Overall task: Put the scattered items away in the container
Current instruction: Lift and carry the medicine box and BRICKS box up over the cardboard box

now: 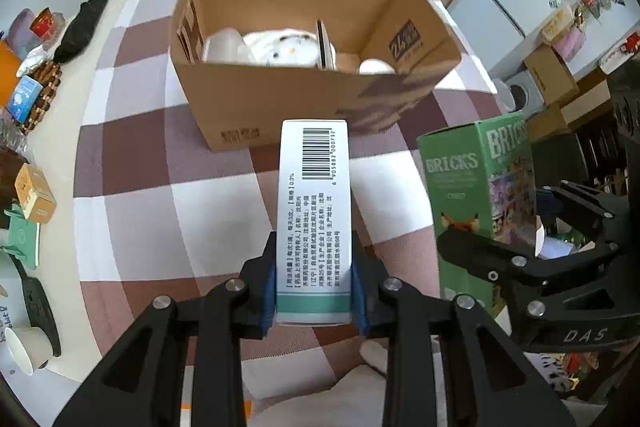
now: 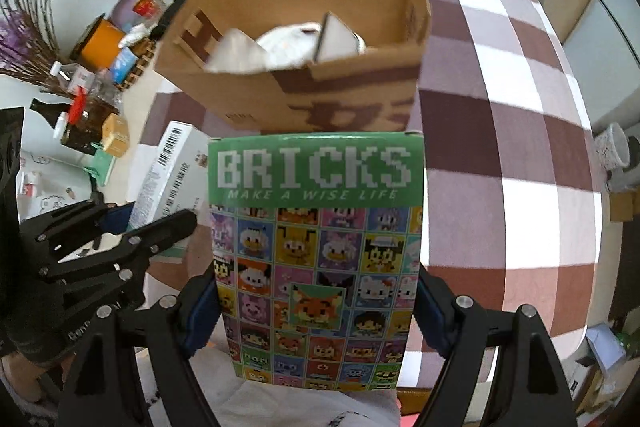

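Two boxes are held up above the checked tabletop [image 1: 132, 211], one in each hand-held gripper. The left hand-held gripper [image 1: 314, 297] is narrow, its blue pads pressing the sides of a slim white carton [image 1: 314, 211] with a teal band near its lower end. Only the left wrist view shows that carton's face squarely: a barcode whose digits look like 6 905882 000732, and columns of small Chinese print. The right hand-held gripper [image 2: 318, 311] stands wider, clamped on a green box [image 2: 316, 259]. The right wrist view alone shows its front, reading "BRICKS" and "MAKE A WISE LIFE" above a grid of pixel cartoon characters; the left wrist view shows only its edge and "BRICKS" twice. Beyond both boxes stands the open cardboard container [image 1: 280, 99] on the tabletop, already holding white items. Small packets, a black glove and a paper cup line the tabletop's left edge in the left wrist view.
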Tool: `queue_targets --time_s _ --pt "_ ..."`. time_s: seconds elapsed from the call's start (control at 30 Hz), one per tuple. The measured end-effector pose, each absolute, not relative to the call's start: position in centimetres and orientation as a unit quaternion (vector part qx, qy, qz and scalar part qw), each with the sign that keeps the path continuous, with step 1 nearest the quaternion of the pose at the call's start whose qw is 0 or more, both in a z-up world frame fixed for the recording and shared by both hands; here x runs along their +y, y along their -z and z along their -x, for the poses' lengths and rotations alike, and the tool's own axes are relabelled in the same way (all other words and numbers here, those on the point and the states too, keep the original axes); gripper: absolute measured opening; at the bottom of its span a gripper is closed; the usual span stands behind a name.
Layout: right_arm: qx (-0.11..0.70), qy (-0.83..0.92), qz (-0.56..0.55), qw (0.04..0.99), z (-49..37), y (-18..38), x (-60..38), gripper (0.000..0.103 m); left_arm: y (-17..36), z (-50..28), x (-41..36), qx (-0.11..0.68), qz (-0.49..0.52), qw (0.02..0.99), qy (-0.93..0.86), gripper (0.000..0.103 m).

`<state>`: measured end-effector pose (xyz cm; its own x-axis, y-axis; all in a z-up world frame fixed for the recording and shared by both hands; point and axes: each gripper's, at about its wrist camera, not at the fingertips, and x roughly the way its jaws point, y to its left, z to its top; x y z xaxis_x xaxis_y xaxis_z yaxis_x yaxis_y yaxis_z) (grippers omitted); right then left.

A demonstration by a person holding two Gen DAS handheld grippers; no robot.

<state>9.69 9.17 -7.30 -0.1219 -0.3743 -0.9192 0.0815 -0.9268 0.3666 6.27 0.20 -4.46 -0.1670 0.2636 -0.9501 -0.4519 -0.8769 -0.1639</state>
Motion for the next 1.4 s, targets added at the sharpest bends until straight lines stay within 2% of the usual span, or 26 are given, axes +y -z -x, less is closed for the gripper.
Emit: queue_targets --time_s 0.57,1.4 --pt "-0.109 0.775 -0.599 0.170 -6.3 3.0 9.2 0.083 0.5 -4.0 0.5 0.055 0.567 0.230 -0.789 0.030" --pt "-0.110 0.801 -0.567 0.157 -1.0 0.8 9.6 0.083 -2.4 1.4 1.8 0.054 0.537 0.235 -0.809 0.031"
